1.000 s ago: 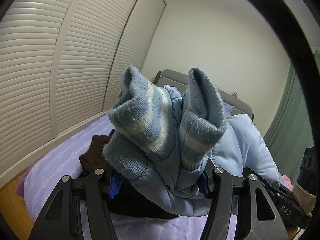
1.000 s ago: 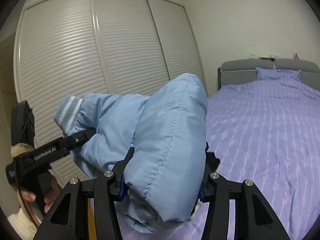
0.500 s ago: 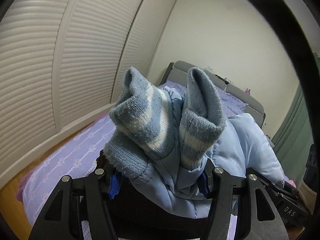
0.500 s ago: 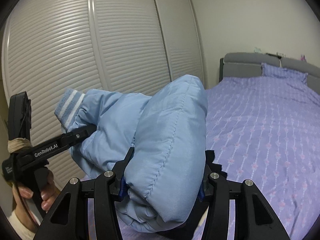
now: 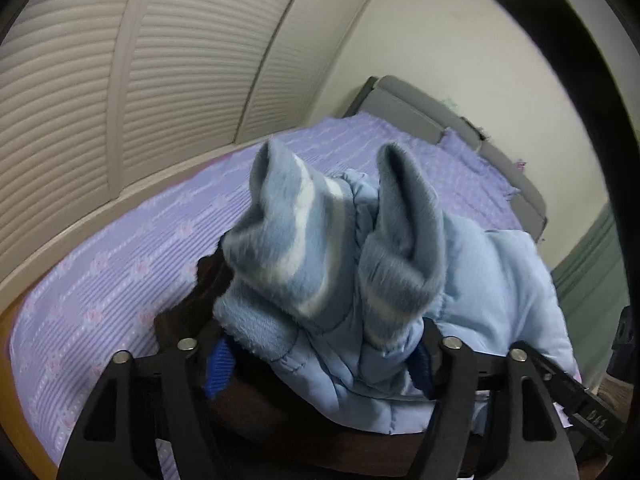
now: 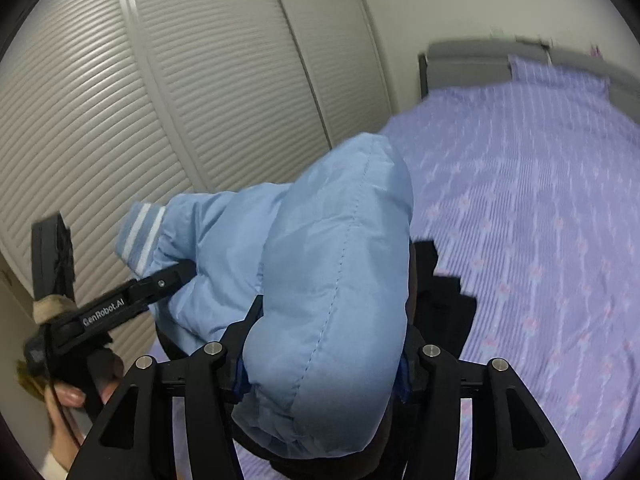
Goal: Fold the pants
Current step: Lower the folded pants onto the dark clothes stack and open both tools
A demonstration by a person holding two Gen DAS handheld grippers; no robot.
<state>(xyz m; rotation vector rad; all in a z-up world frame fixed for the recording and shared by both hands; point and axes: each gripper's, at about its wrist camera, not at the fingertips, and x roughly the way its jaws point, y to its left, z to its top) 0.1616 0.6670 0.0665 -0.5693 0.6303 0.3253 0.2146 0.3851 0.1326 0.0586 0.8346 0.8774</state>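
Light blue padded pants [image 5: 492, 280] hang between both grippers above the bed. My left gripper [image 5: 320, 344] is shut on the leg ends, where two knitted striped cuffs [image 5: 304, 232] stick up between the fingers. My right gripper [image 6: 324, 356] is shut on the puffy quilted waist end of the pants [image 6: 340, 260]. In the right wrist view the left gripper [image 6: 176, 276] shows at the left, holding the striped cuff [image 6: 140, 236], with the person's hand below it.
A bed with a purple patterned sheet [image 6: 540, 220] lies below. A dark brown garment [image 5: 188, 308] lies on it under the pants, also seen in the right wrist view [image 6: 444, 300]. White louvered closet doors [image 6: 160, 100] stand on the left. A grey headboard [image 5: 420, 108] is far back.
Both grippers have tilted down and moved toward the bed with the pants; the sheet now fills more of both views. The grips have not changed.
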